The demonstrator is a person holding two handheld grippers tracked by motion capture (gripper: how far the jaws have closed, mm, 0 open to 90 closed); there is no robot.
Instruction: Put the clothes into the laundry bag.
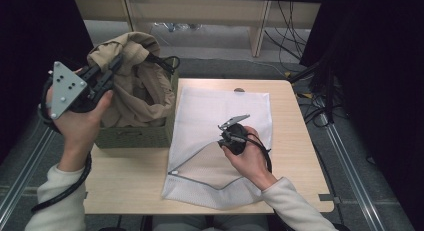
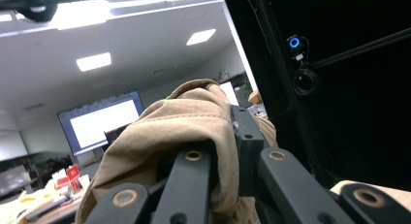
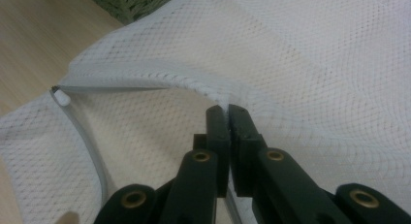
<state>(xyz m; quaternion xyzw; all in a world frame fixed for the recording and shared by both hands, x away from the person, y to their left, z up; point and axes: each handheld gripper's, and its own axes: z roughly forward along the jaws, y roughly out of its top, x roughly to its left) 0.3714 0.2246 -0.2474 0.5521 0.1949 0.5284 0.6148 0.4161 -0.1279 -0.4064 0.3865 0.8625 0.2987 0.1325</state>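
Pinching tan cloth (image 1: pixel 131 86) above the basket (image 1: pixel 145 136) with my left gripper (image 1: pixel 112 71); right gripper (image 3: pixel 228 112) clamps the mesh bag's (image 1: pixel 220 111) edge.

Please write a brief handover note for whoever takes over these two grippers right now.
Left gripper: shut on the tan garment, lifting a fold of it above the green basket at the table's left.
Right gripper: shut on the upper edge of the white mesh bag, holding its zippered mouth open; the bag lies flat on the table.
Done: garment gripped, bag opened.
Left: most of the garment sits in the basket; probably carry it over into the bag.
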